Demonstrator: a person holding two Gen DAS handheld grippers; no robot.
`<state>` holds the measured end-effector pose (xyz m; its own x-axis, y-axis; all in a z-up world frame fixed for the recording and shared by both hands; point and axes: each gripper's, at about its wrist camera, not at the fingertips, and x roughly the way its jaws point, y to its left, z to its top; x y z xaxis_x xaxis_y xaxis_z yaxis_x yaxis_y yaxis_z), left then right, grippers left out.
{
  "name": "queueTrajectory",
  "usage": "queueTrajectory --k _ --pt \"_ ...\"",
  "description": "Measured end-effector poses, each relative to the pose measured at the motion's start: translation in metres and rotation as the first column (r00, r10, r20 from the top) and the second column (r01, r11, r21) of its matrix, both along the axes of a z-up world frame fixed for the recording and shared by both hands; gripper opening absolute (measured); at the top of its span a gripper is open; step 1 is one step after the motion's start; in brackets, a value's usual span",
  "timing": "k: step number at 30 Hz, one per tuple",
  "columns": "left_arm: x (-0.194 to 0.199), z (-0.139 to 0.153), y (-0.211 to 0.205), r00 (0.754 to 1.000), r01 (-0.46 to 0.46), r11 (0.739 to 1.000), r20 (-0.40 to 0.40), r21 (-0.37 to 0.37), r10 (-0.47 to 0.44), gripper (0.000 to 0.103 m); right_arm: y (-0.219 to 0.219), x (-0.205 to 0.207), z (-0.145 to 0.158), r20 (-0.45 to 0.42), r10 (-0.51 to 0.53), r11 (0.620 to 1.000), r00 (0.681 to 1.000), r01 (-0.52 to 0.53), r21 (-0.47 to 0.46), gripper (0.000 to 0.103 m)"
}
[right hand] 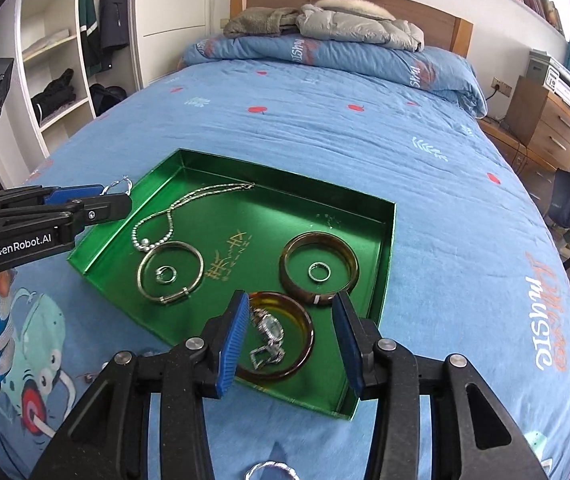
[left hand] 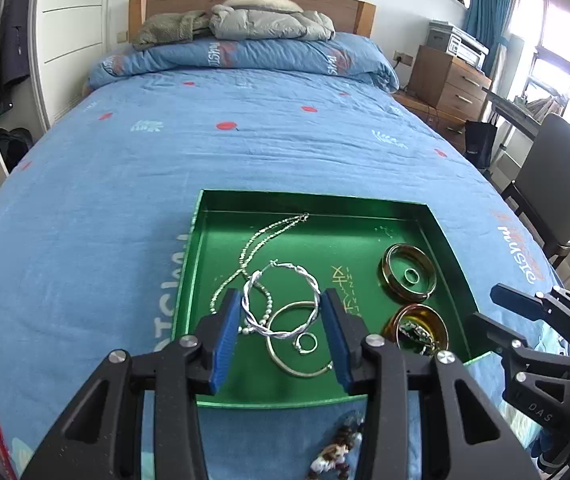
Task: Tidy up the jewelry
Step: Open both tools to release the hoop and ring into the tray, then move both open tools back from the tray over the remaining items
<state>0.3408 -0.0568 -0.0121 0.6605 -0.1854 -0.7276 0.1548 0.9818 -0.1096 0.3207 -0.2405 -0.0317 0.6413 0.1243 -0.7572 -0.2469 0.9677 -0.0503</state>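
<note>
A green tray [left hand: 365,204] [right hand: 97,240] lies on the bed. It holds a silver chain necklace [left hand: 269,232] [right hand: 173,208], a silver bangle [left hand: 285,360] [right hand: 153,292] around a small ring [right hand: 165,274], a brown bangle [left hand: 389,280] [right hand: 297,284] around a ring [right hand: 319,271], and an amber bangle [right hand: 305,344] around a watch [right hand: 269,336]. My left gripper [left hand: 281,320] [right hand: 115,196] holds a twisted silver hoop [left hand: 285,304] between its jaws over the tray's left part. My right gripper [right hand: 289,340] [left hand: 525,312] is open and empty above the amber bangle.
A beaded piece [left hand: 337,456] lies on the blue bedspread just in front of the tray. Another silver piece [right hand: 273,472] lies near the bottom edge. Folded jackets [left hand: 269,20] sit at the headboard. A chair [left hand: 557,184] and drawers [left hand: 449,80] stand to the right.
</note>
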Motion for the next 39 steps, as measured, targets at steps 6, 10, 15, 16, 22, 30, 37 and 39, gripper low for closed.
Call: queueTrajectory --k 6,10,15,16,22,30,37,39 --pt "-0.026 0.009 0.011 0.999 -0.028 1.0 0.017 -0.004 0.028 0.039 0.003 -0.021 0.009 0.022 -0.015 1.0 1.0 0.015 0.015 0.048" --pt "-0.044 0.017 0.017 0.999 -0.036 0.999 0.031 -0.005 0.037 0.043 0.004 -0.039 0.016 0.035 -0.024 1.0 0.999 0.023 0.021 0.049" --pt "-0.07 0.031 0.023 0.997 -0.045 0.999 0.063 -0.019 0.046 0.044 0.003 -0.064 0.026 0.051 -0.035 0.999 0.998 0.033 0.038 0.05" --pt "-0.075 0.033 0.024 0.997 -0.045 0.999 0.069 -0.021 0.046 0.044 0.003 -0.069 0.029 0.055 -0.035 0.999 0.998 0.033 0.04 0.05" --pt "-0.11 0.042 0.03 0.994 -0.042 0.999 0.1 -0.028 0.045 0.044 0.007 -0.103 0.04 0.079 -0.039 0.998 0.996 0.034 0.06 0.052" --pt "-0.146 0.047 0.051 0.994 -0.059 0.997 0.087 -0.048 0.063 0.044 0.007 -0.144 0.045 0.098 -0.046 0.995 0.994 0.037 0.091 0.056" --pt "-0.185 0.051 0.063 0.99 -0.081 0.997 0.117 0.0 0.081 0.045 0.005 -0.172 0.048 0.114 -0.059 0.99 0.992 0.044 0.132 0.056" --pt "-0.195 0.051 0.064 0.988 -0.089 0.996 0.127 0.018 0.086 0.046 0.004 -0.18 0.049 0.121 -0.061 0.989 0.991 0.043 0.141 0.056"
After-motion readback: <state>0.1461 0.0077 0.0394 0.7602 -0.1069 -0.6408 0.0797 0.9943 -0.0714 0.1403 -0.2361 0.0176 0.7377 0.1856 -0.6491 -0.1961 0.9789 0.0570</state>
